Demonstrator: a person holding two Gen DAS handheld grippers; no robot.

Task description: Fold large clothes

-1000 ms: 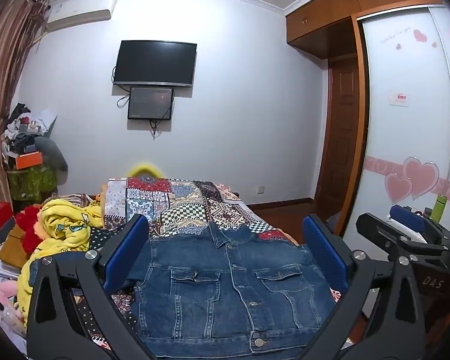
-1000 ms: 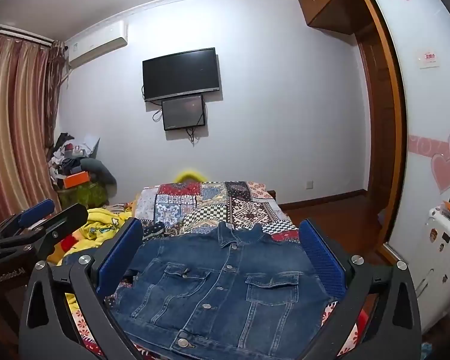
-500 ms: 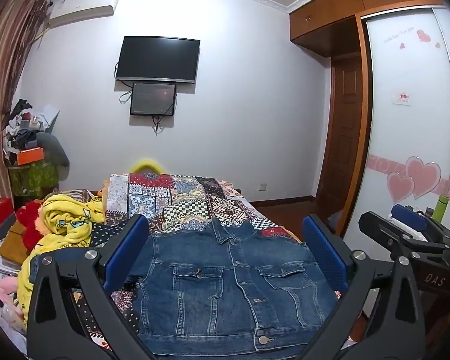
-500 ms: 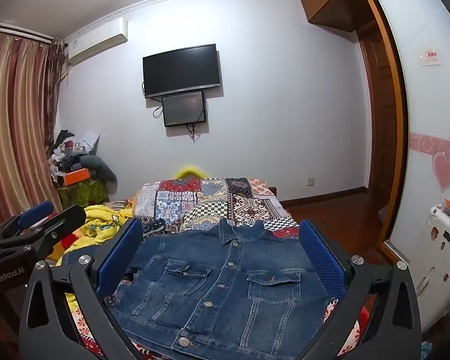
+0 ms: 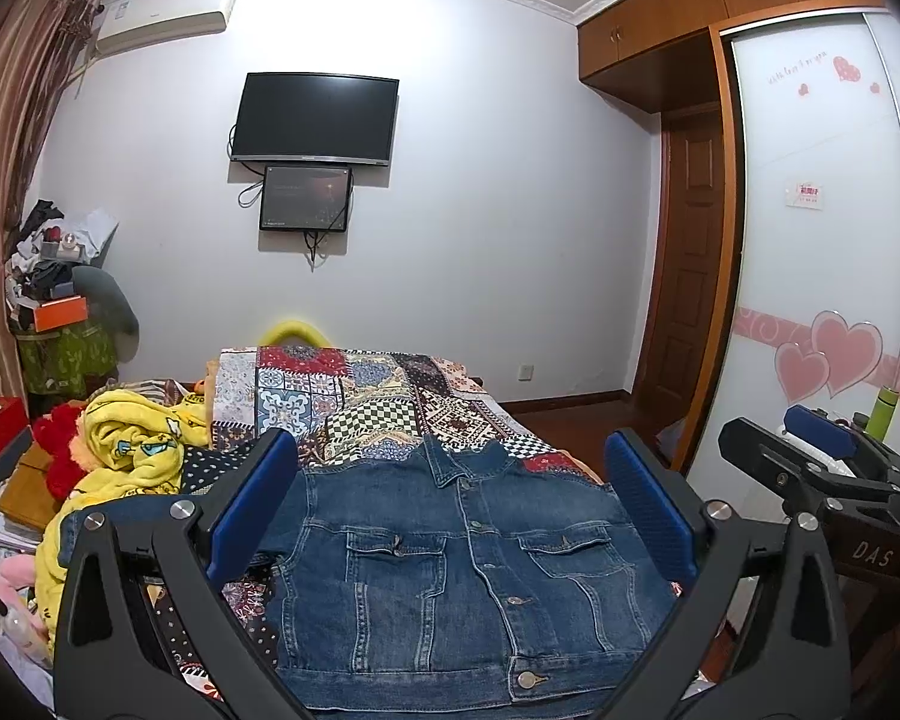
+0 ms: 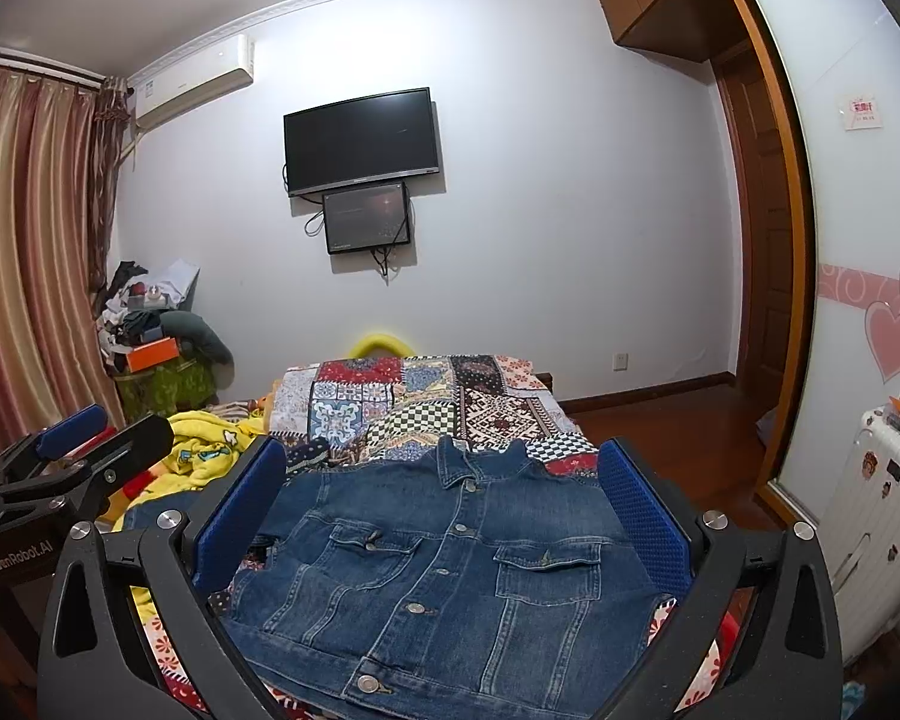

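A blue denim jacket (image 5: pixel 456 564) lies front up and buttoned on the patchwork bedspread (image 5: pixel 354 402), collar toward the far wall; it also shows in the right wrist view (image 6: pixel 450 564). My left gripper (image 5: pixel 450 516) is open and empty, held above the jacket's near hem. My right gripper (image 6: pixel 444 516) is open and empty, beside it to the right. The right gripper appears at the right edge of the left wrist view (image 5: pixel 822 480), and the left gripper at the left edge of the right wrist view (image 6: pixel 72 468).
A yellow blanket (image 5: pixel 132 450) and red plush lie left of the bed. A cluttered stand (image 5: pixel 60 324) is by the curtain. A wardrobe door with hearts (image 5: pixel 822 300) is on the right. A white suitcase (image 6: pixel 870 534) stands at the right.
Both grippers have tilted slightly upward, so the jacket sits lower in both views. Both stay open and the jacket has not moved.
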